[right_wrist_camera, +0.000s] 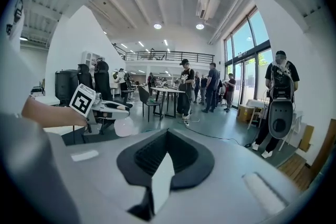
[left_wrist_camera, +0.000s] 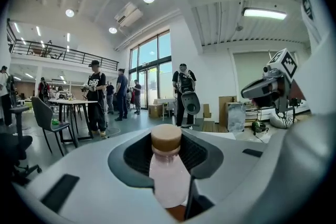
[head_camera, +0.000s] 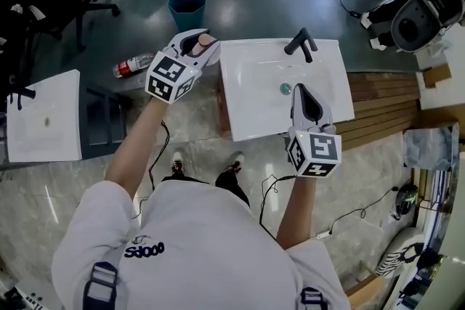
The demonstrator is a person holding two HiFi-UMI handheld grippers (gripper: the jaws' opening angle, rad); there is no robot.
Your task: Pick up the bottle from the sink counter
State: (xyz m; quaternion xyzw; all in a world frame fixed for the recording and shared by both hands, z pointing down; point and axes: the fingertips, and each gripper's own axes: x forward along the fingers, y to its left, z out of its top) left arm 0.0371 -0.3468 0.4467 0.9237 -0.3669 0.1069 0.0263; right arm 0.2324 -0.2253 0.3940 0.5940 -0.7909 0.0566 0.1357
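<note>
Your left gripper (head_camera: 196, 45) is pinching the bottle (left_wrist_camera: 168, 170) - pink body between the pads, tan cap poking out past the jaw tips, long axis running along the jaws. In the head view it sits left of center, just off the upper-left corner of the sink (head_camera: 247, 123), apparently lifted clear. Your right gripper (head_camera: 300, 89) is lower right over the basin, jaws pressed together on nothing - well apart from the bottle, so the lift looks like the left's job.
</note>
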